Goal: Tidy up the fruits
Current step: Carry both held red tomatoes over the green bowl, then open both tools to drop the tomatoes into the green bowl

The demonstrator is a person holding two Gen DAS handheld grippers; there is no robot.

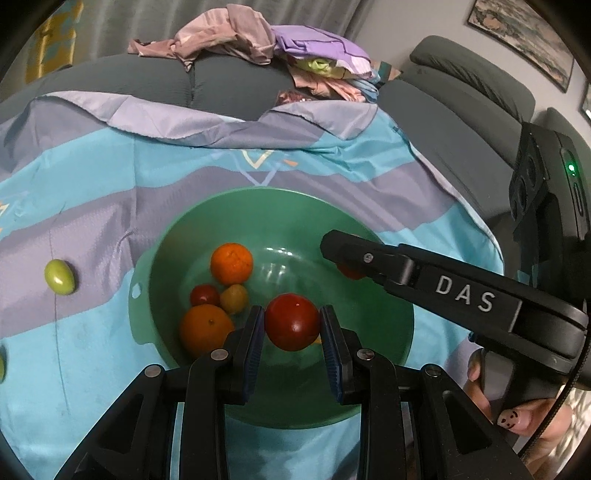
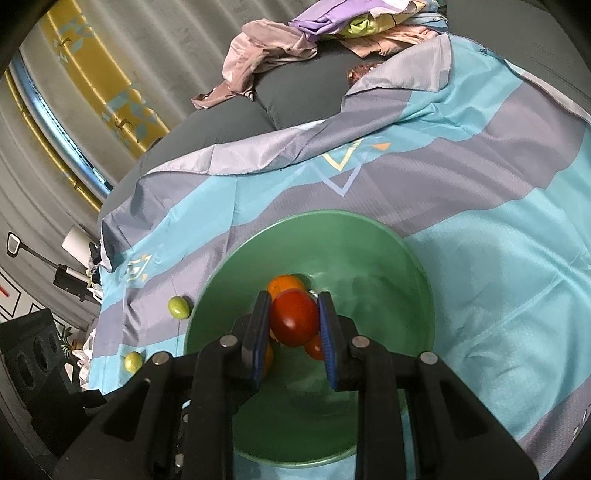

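Holding a red tomato [image 1: 292,326] between blue pads, left gripper [image 1: 292,325] poised above a green bowl [image 1: 388,332], seemingly ready to drop it among fruit gathered there. Clamped likewise, right gripper [image 2: 294,323] carrying a second red tomato [image 2: 294,322] over the same bowl, reaching in from the right side. Already lying inside: two oranges, the nearer orange [image 1: 206,328] and the farther orange [image 1: 231,263], with a small red tomato [image 1: 204,294] and a yellowish tomato [image 1: 234,297] touching between them. Resting under the bowl, a blue and lilac striped cloth [image 1: 110,177] spread over a grey sofa [image 1: 229,88], probably to keep fruit from rolling into the cushions. Left outside on the cloth, a green fruit [image 1: 59,276] beside the bowl's left, and another green fruit [image 2: 133,361] near the cloth's edge, both likely next to be collected. Piled behind, crumpled pink and purple laundry [image 1: 258,33].
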